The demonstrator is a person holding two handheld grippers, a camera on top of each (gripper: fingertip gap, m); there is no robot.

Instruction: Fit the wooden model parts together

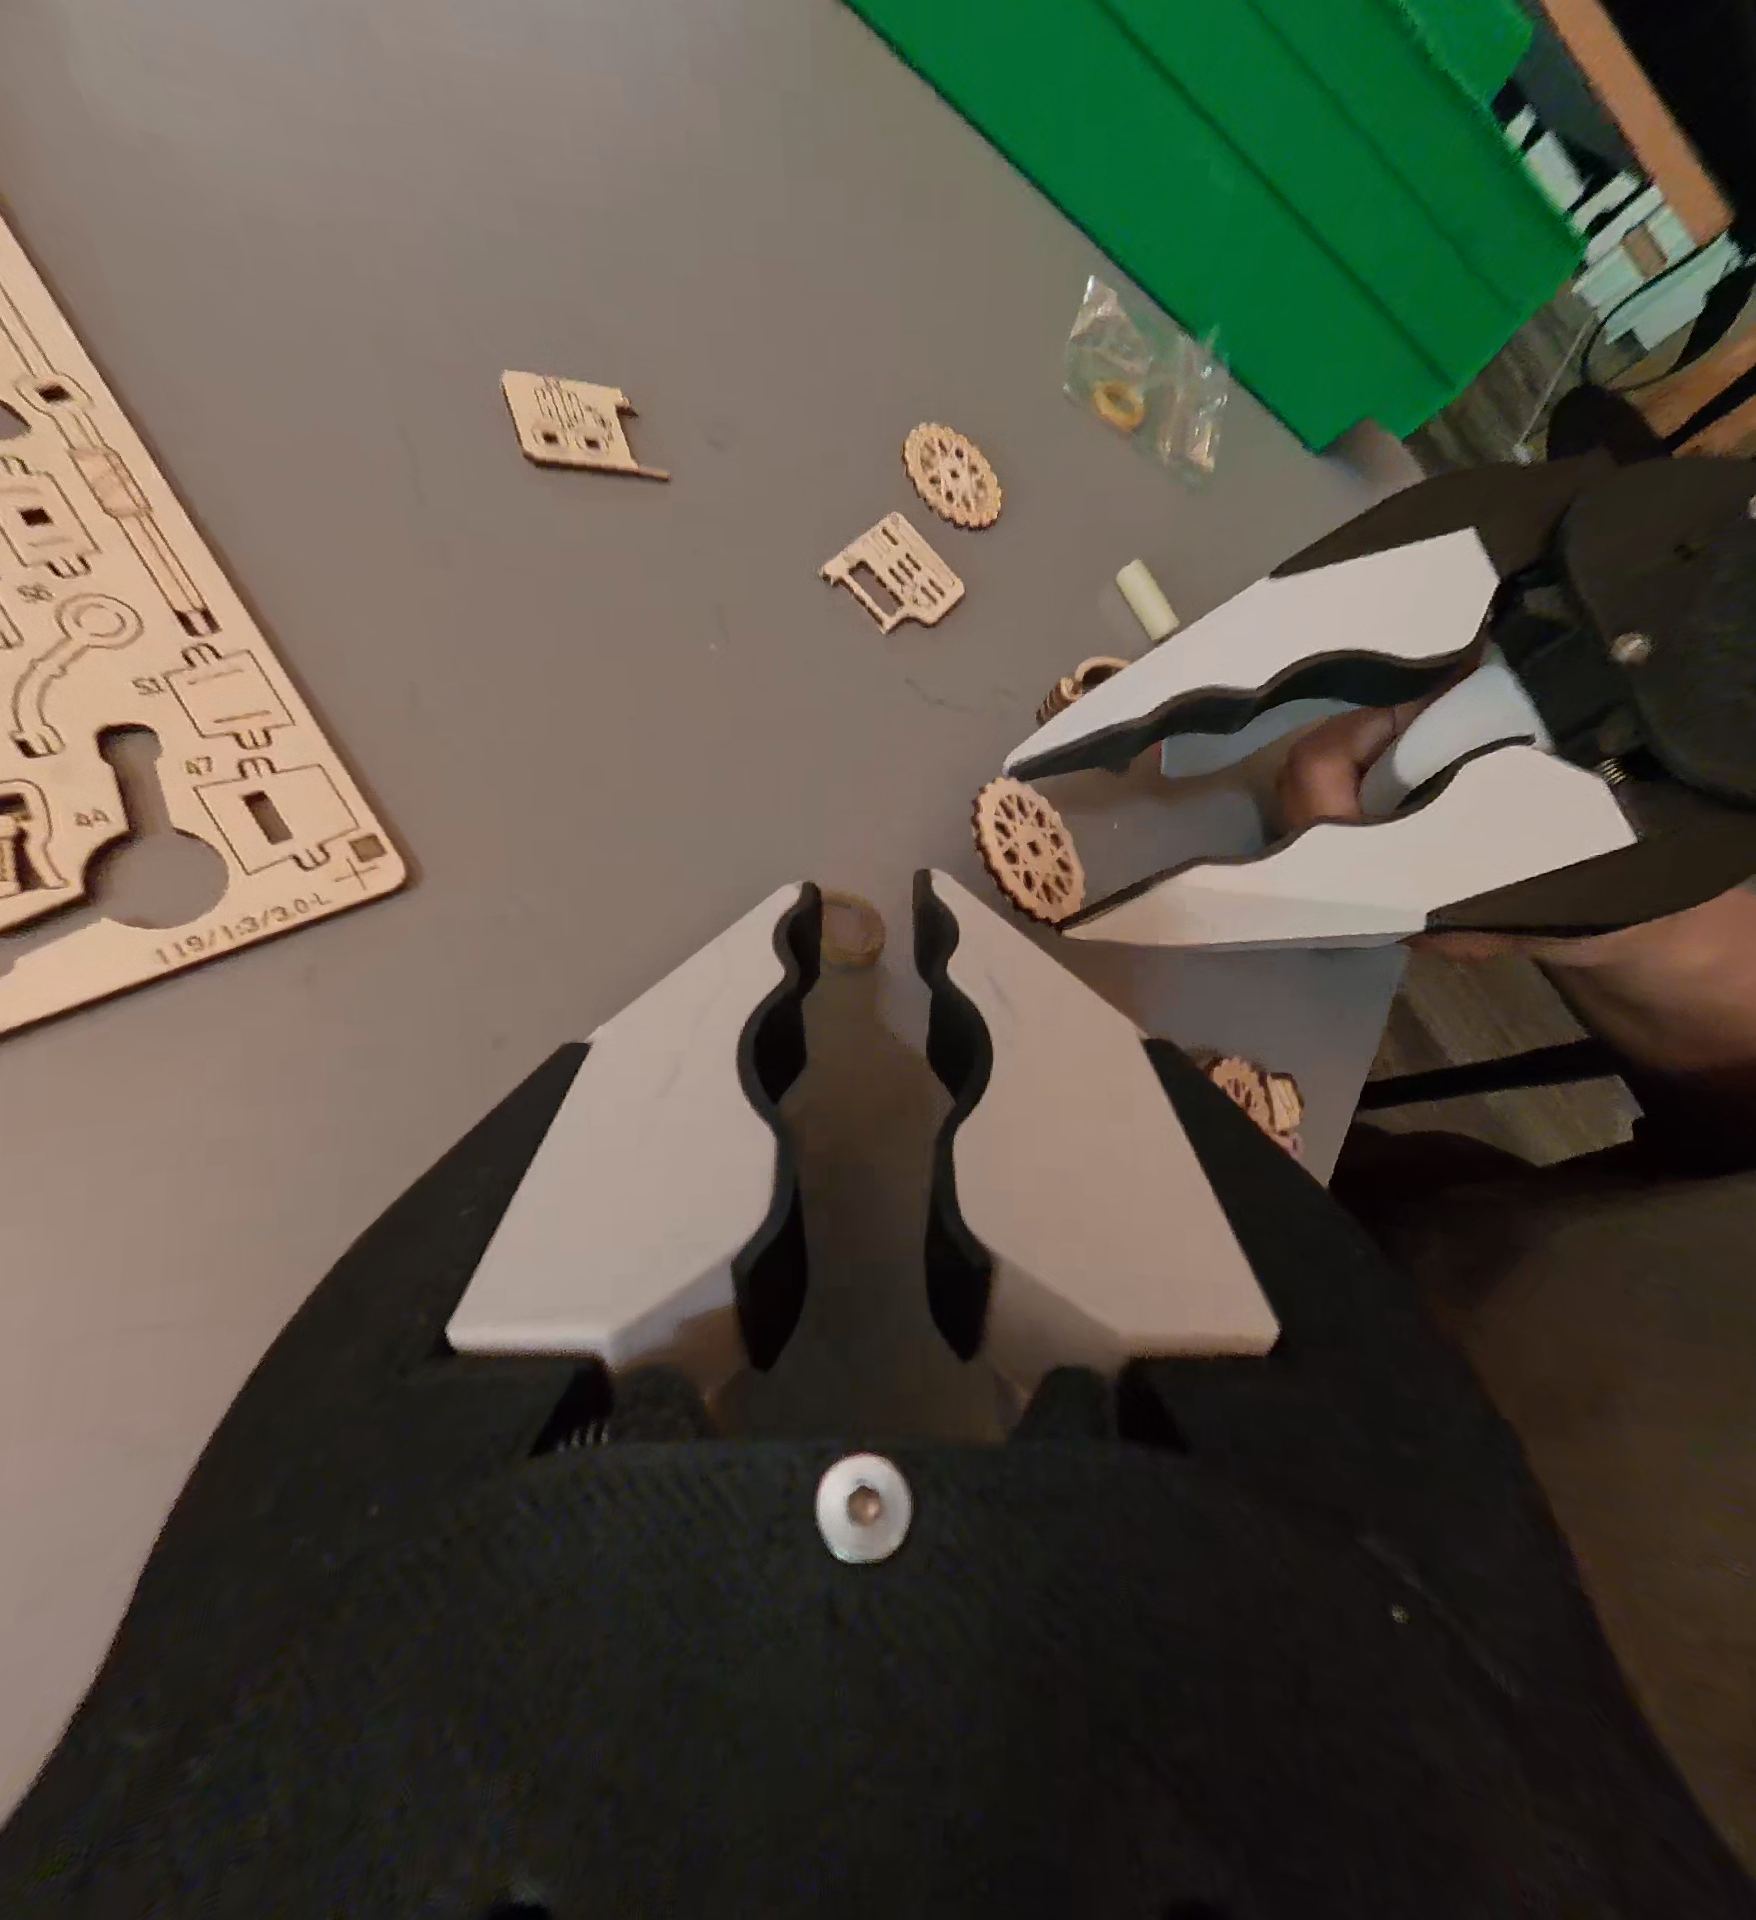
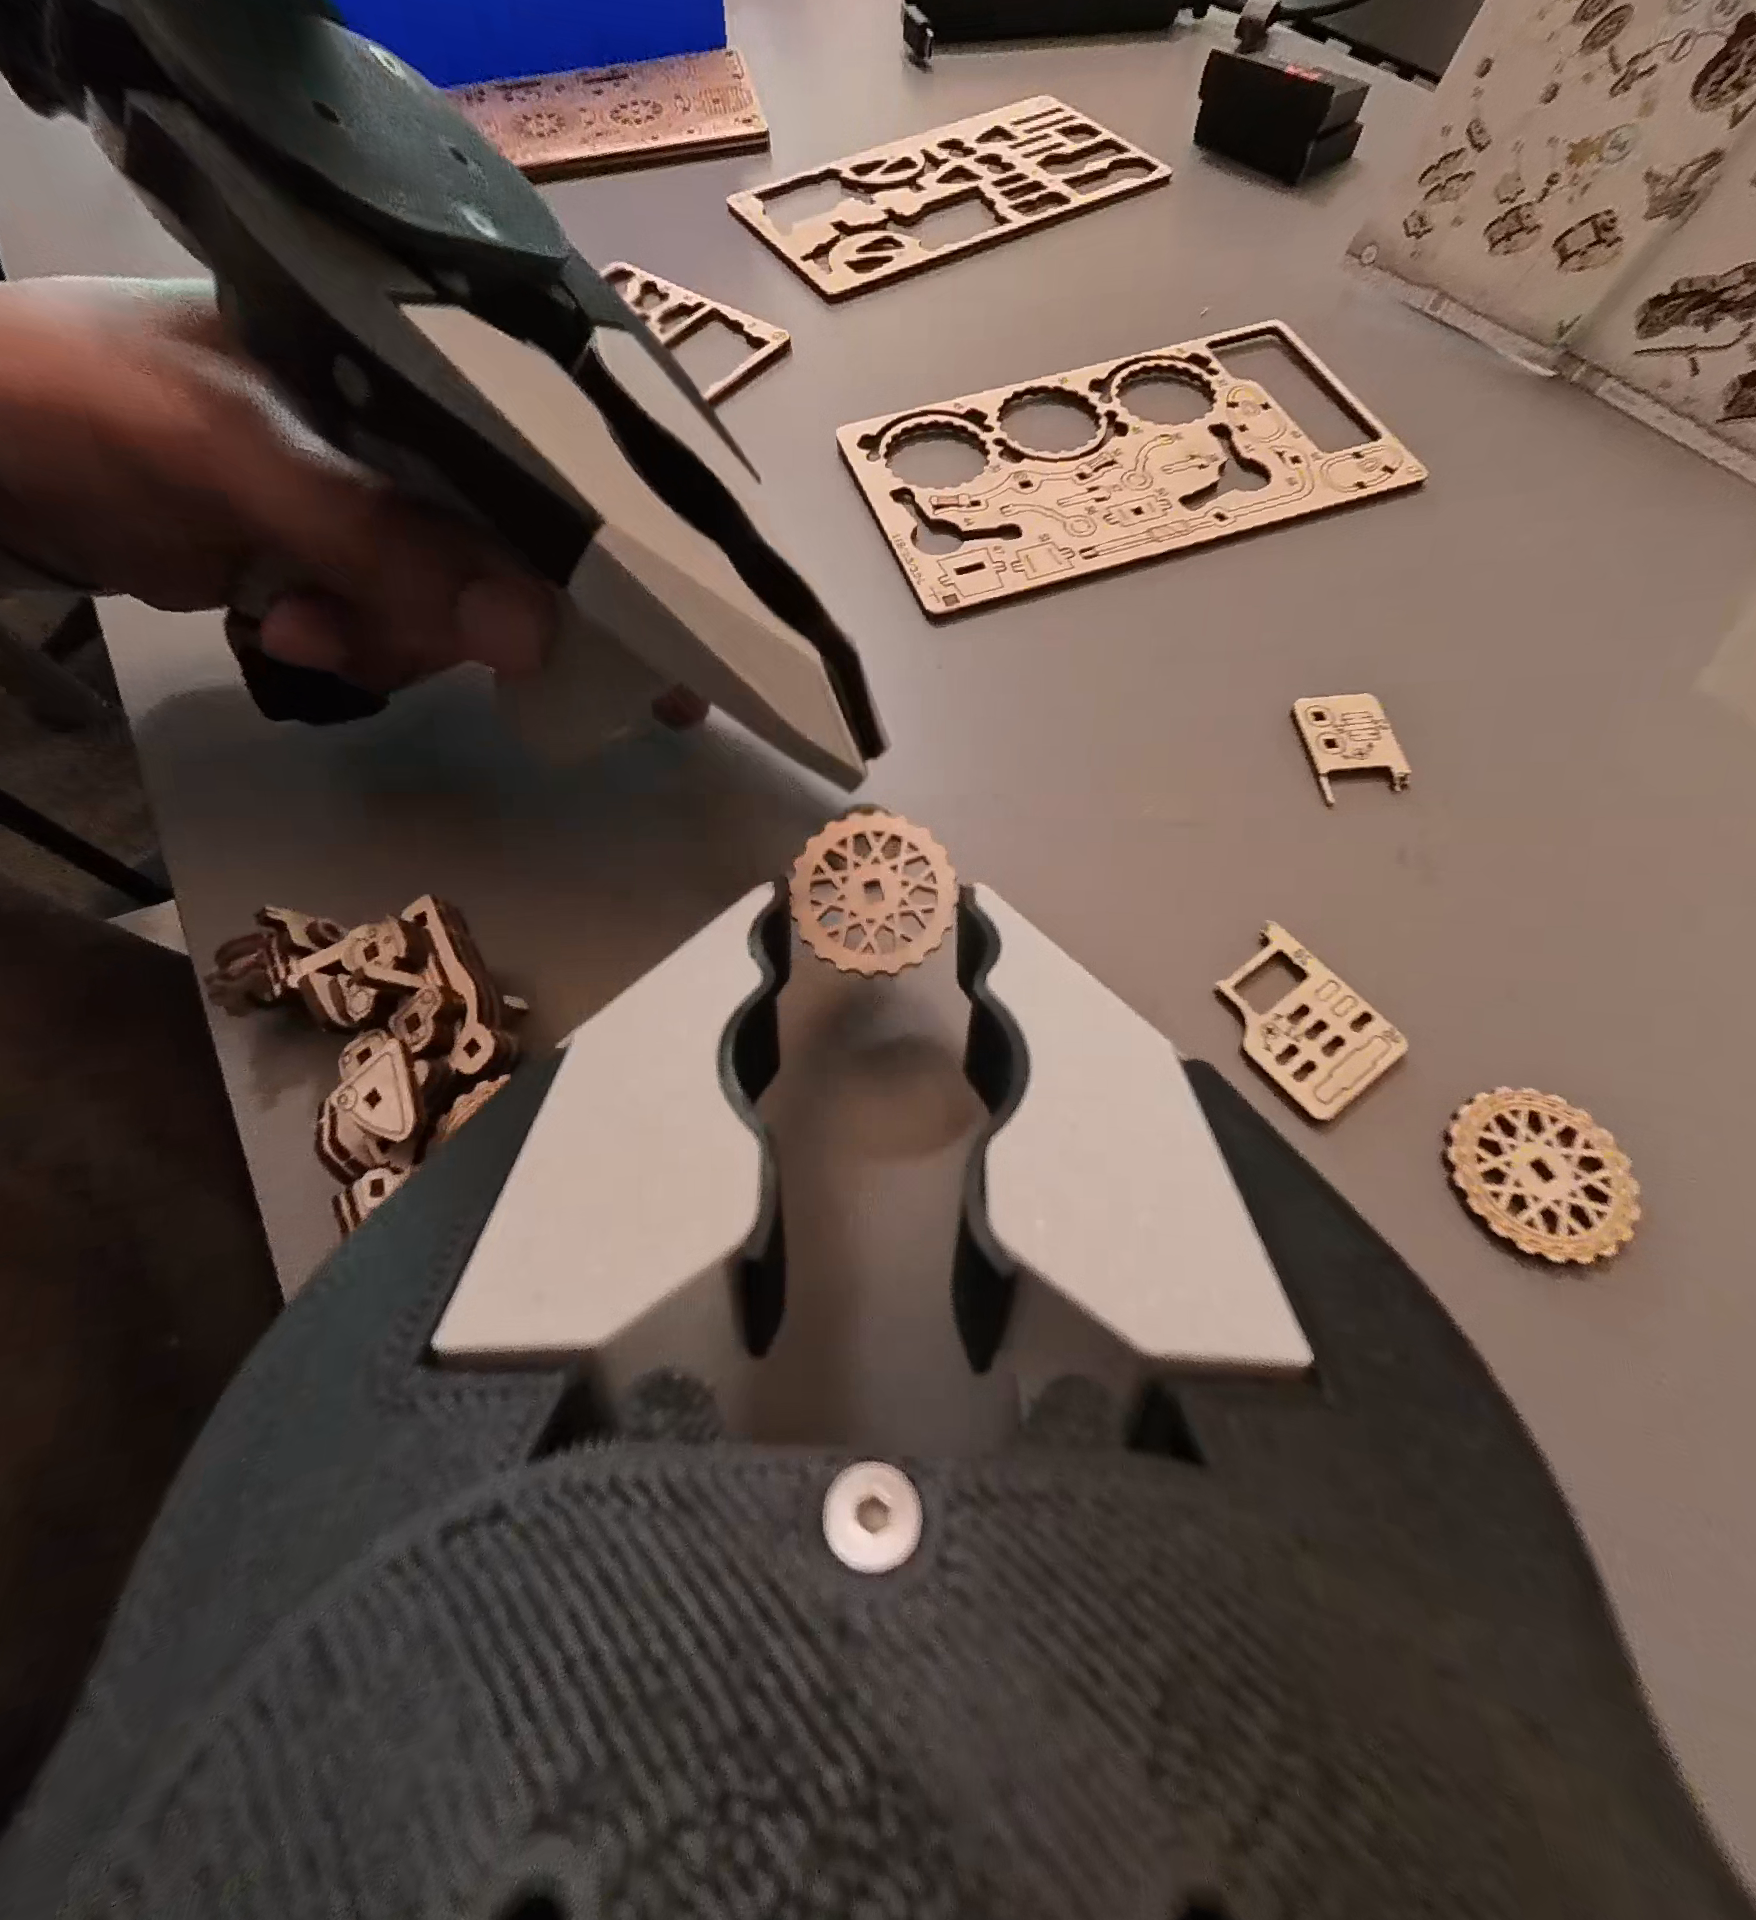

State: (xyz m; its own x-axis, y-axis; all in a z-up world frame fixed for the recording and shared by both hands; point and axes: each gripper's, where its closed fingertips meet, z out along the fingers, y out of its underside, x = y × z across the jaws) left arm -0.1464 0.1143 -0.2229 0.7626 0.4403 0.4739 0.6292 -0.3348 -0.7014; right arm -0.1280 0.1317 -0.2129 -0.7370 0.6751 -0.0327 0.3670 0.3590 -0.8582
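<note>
Three spoked wooden wheels: one held (image 2: 872,902), one on the table (image 2: 1541,1177), another beside the assembly (image 1: 1253,1091); two grilled plates (image 2: 1310,1034) (image 2: 1350,743); four punched sheets (image 2: 1128,468).

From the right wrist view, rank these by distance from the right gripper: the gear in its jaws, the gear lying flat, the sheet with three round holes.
1. Held gear: upright between the right gripper's jaws.
2. Flat gear: on the table, to its right.
3. Three-hole sheet: farthest, ahead and slightly right.

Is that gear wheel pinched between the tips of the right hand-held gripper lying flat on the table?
No. The gear wheel stands upright on edge, clamped between the fingertips of the right hand-held gripper, above the grey table.
</note>
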